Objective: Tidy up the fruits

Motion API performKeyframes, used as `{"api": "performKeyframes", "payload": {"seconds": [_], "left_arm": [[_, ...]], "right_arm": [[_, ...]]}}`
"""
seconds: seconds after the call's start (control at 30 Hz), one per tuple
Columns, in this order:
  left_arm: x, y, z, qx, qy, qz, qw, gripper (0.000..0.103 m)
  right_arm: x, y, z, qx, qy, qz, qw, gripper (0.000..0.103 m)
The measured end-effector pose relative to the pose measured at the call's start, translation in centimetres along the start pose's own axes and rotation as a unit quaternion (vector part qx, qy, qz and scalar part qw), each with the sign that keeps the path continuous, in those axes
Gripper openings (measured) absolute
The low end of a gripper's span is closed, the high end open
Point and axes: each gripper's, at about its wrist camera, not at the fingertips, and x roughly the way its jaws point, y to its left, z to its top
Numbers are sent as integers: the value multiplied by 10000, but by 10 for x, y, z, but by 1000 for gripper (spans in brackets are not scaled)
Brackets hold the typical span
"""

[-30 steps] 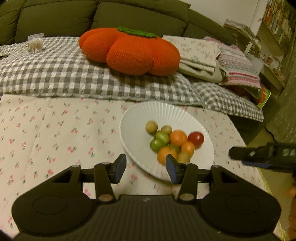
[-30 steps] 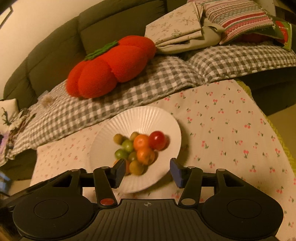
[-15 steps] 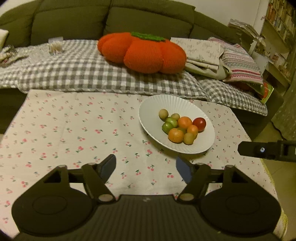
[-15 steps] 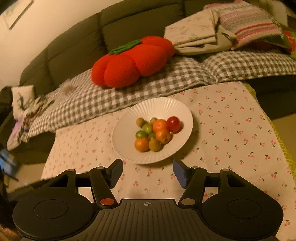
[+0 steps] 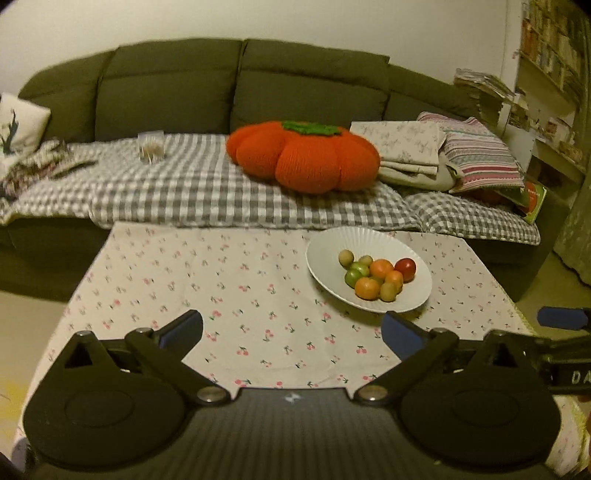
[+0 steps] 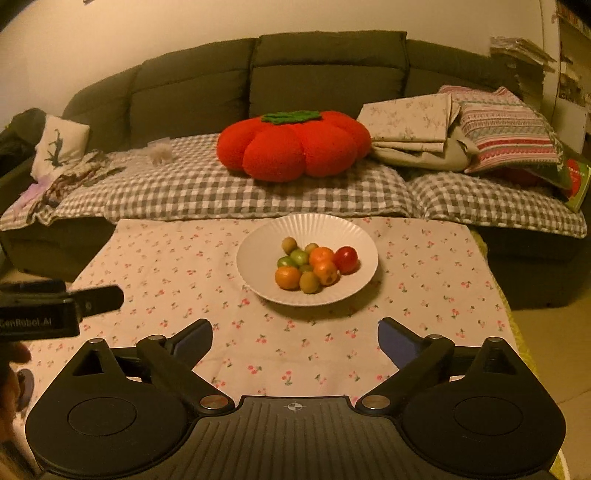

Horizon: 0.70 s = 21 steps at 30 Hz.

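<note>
White plate [image 6: 258, 236] of fruits [image 6: 312, 266] sits upper centre of right gripper [image 6: 295, 338] view — upper right for left gripper [image 5: 291, 328]. Both fingers spread, empty; right nearer.

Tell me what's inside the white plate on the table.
The plate holds a small pile of fruits: one red, three orange, and several green or olive ones, touching each other. Anything beneath the pile is hidden.

Dark green sofa [image 6: 325, 70] against pale wall [image 6: 221, 26], dim warm light.
</note>
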Motion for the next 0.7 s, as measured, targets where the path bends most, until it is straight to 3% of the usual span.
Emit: {"api": "performKeyframes", "payload": {"seconds": [0.33, 0.7], "left_arm": [[9, -3, -6, 122, 211, -66, 9997, 102], [13, -7, -12, 153, 300, -132, 9993, 102]], "right_arm": [[-3, -4, -14, 236, 33, -211, 9995, 100], [5, 0, -19, 372, 243, -119, 9989, 100]]}}
